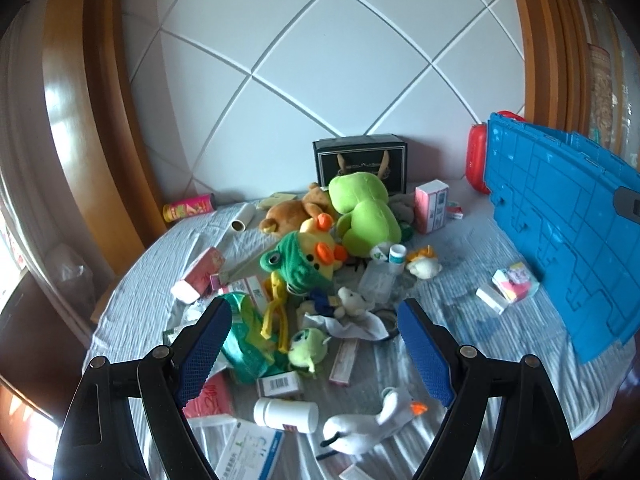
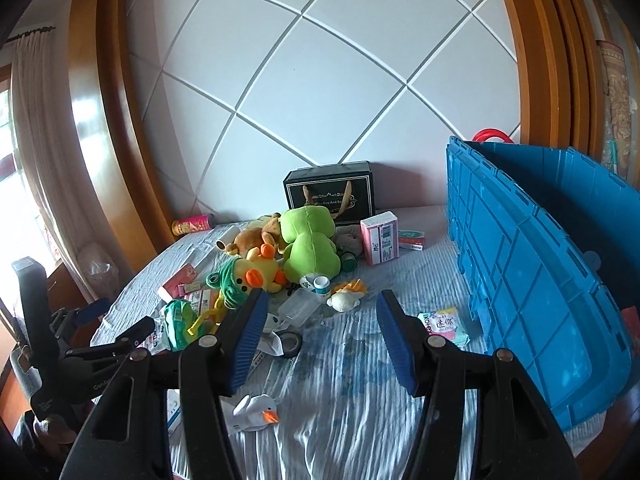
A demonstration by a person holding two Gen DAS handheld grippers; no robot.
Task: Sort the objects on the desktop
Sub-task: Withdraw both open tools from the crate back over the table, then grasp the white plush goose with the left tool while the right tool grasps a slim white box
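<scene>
A: Item one, your left gripper [image 1: 316, 344]. Fingers spread wide, nothing between the pads. It hangs tilted down over the near edge of the pile, a judged approach stance before any pick.

B: Item two, your right gripper [image 2: 320, 340]. Fingers parted, narrower than the left, also empty. Bare striped cloth [image 2: 344, 376] lies between and beyond them, so you have a clear lane toward the pile.

A: Item three, the pile itself, on the cloth-covered counter [image 1: 460, 360]. Green frog plush [image 1: 362, 212] sits well beyond the left fingers, body upright and leaning back on the black gift box [image 1: 360, 160]. Yellow duck plush [image 1: 320, 252] lies in front of it, beak toward your right finger.

B: Item four, white pill bottle [image 1: 286, 414]. On its side just below the gap of the left fingers, long axis running across, finger to finger, cap end at the left finger. You would likely need to roll the wrist to close across its width.

A: Item five, white goose toy [image 1: 372, 420]. Beside the bottle, toward the right finger, neck angled up and orange beak pointing at that finger.

B: Item six, blue crate [image 2: 532, 280]. Outside the right finger of your right gripper, open top visible; judged the destination for sorted goods, which would explain its close placing.
</scene>
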